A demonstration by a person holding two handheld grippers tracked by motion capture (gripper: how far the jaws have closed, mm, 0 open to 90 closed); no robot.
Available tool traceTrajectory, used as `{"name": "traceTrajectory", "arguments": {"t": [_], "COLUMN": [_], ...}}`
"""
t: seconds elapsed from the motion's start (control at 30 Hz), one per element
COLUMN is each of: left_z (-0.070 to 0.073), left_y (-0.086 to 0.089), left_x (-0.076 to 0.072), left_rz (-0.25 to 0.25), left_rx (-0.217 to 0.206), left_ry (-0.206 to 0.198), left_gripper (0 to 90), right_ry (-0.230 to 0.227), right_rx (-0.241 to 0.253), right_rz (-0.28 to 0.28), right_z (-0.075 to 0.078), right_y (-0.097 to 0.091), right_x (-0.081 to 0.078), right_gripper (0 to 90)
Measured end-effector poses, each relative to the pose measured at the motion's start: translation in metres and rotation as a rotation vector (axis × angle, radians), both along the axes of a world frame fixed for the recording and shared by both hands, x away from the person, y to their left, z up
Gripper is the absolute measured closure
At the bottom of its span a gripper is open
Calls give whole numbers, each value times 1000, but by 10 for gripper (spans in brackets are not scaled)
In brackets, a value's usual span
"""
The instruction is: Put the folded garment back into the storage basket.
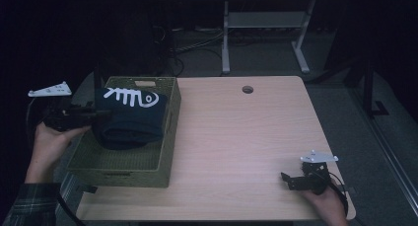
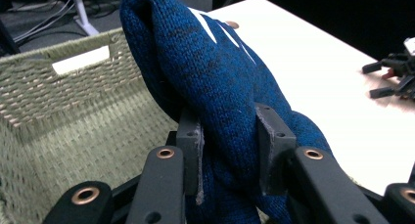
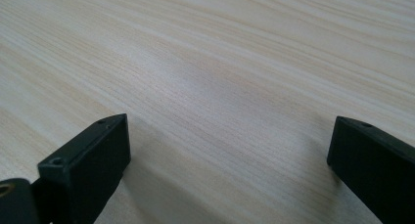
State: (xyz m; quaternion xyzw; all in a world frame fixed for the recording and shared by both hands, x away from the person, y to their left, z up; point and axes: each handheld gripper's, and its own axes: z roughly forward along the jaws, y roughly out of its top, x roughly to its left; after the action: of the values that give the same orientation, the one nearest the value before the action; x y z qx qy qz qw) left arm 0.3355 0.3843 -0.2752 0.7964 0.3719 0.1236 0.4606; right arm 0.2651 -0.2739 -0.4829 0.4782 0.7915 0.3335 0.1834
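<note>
A folded dark blue knit sweater (image 1: 129,118) with a white fish-bone print hangs over the olive woven basket (image 1: 128,168) at the table's left. My left gripper (image 1: 101,115) comes in from the left and is shut on the sweater's edge. In the left gripper view the thick blue knit (image 2: 220,82) is pinched between both pads (image 2: 192,145). Near the table's front right corner my right gripper (image 1: 286,180) rests low over the wood, held by a hand. In the right gripper view its jaws stand wide apart over bare tabletop (image 3: 220,87) with nothing between them.
The light wooden table (image 1: 236,137) has a round cable hole (image 1: 247,90) near its far edge. Beyond it stand the white legs of another desk (image 1: 226,38) with cables on the dark floor. The basket's far wall carries a label slot (image 2: 80,60).
</note>
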Motion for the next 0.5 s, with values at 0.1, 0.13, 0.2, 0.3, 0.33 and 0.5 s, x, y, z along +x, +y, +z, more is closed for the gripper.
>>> {"name": "traceTrajectory", "arguments": {"t": [0.1, 0.13, 0.2, 0.3, 0.33, 0.5], "left_z": [-3, -6, -9, -15, -18, -29], "left_y": [2, 4, 5, 4, 3, 1], "left_x": [1, 2, 2, 2, 2, 5], "left_rz": [1, 3, 4, 2, 1, -9], "left_rx": [4, 8, 10, 9, 6, 5], "left_ry": [6, 13, 21, 38, 44, 72], "left_gripper": [678, 677, 678, 678, 678, 677], "right_ry": [1, 2, 1, 2, 1, 1], "right_rx": [1, 1, 0, 1, 0, -1], "right_rz": [0, -1, -1, -1, -1, -2], "right_z": [0, 0, 0, 0, 0, 0], "right_y": [0, 0, 0, 0, 0, 0], "right_x": [0, 0, 0, 0, 0, 0], "right_gripper": [19, 20, 19, 19, 19, 19]}}
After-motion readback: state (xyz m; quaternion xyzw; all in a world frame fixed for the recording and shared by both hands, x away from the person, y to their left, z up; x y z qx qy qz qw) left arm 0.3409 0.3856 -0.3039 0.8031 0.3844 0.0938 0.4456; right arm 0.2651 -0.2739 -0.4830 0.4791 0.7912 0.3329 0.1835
